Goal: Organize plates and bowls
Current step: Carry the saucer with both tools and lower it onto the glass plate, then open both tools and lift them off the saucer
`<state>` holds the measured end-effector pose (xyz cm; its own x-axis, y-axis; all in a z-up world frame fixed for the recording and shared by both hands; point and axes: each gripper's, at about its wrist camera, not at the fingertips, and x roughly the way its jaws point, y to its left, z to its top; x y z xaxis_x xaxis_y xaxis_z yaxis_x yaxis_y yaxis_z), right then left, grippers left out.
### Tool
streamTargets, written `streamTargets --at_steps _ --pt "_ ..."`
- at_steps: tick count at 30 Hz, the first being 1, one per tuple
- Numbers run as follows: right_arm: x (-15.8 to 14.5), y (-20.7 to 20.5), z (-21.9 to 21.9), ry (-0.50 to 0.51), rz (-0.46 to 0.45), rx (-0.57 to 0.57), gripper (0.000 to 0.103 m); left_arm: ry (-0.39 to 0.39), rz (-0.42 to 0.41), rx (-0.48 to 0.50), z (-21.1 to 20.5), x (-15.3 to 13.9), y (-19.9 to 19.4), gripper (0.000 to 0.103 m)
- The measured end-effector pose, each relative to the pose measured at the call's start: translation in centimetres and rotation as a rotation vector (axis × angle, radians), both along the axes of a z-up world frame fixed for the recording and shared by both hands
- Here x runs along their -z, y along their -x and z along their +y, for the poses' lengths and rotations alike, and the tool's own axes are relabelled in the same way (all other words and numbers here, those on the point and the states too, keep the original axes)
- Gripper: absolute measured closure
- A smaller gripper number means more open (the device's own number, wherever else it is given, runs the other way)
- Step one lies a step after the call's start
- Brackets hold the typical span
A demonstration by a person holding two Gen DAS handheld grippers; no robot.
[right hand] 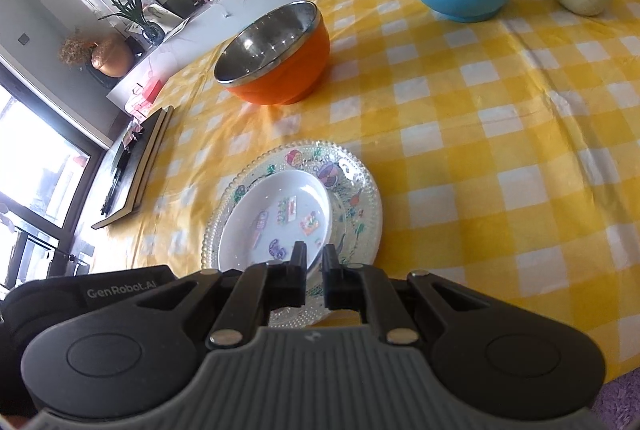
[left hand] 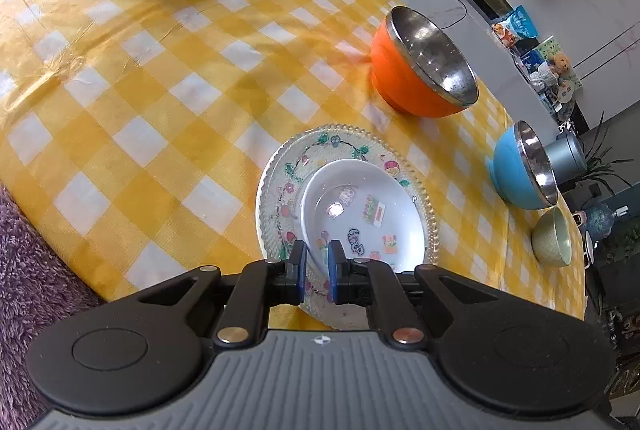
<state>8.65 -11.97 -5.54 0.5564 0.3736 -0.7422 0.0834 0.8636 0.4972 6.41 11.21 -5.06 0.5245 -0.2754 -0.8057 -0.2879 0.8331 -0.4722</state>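
Yellow check cloth [right hand: 500, 158]; left tongs [right hand: 86, 294] marked "GenRobot.AI".

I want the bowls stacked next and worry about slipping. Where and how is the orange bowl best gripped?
Probably by the rim: the orange bowl stands upright and open, and its round wall looks too wide and smooth for the jaws. Come from above at the near, plate-facing side, one finger inside the steel lining, one outside. That side is unobstructed; the blue bowl stands apart.

White stickered dish [left hand: 360, 214] atop beaded glass plate [left hand: 280, 186] (flower-painted); orange [left hand: 404, 70], blue [left hand: 516, 174], green bowls [left hand: 554, 238] upright beyond
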Motion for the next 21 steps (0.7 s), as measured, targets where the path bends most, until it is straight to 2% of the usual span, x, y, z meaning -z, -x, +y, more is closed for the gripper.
streamTargets --at_steps 7,11,13,16,18,21 --pt "0.6 -0.3 -0.2 -0.009 0.005 0.002 0.095 -0.015 -0.023 0.018 -0.3 0.0 -0.1 0.089" --pt "0.4 -0.1 -0.2 0.012 -0.015 -0.008 0.092 -0.031 -0.033 0.027 -0.4 -0.2 -0.1 0.079" --pt "0.2 0.0 -0.3 0.027 -0.029 -0.012 0.086 -0.052 -0.045 0.029 -0.5 -0.7 0.1 0.073" --pt "-0.3 0.2 -0.5 0.036 -0.057 -0.015 0.079 -0.085 -0.074 0.034 -0.6 -1.7 0.3 0.070" --pt "-0.8 0.4 -0.7 0.049 -0.082 -0.024 0.078 -0.129 -0.099 0.051 -0.8 -2.6 0.4 0.068" --pt "-1.7 0.7 -0.5 0.064 -0.123 -0.050 0.068 -0.206 -0.134 0.098 -1.5 -3.6 0.5 0.060"
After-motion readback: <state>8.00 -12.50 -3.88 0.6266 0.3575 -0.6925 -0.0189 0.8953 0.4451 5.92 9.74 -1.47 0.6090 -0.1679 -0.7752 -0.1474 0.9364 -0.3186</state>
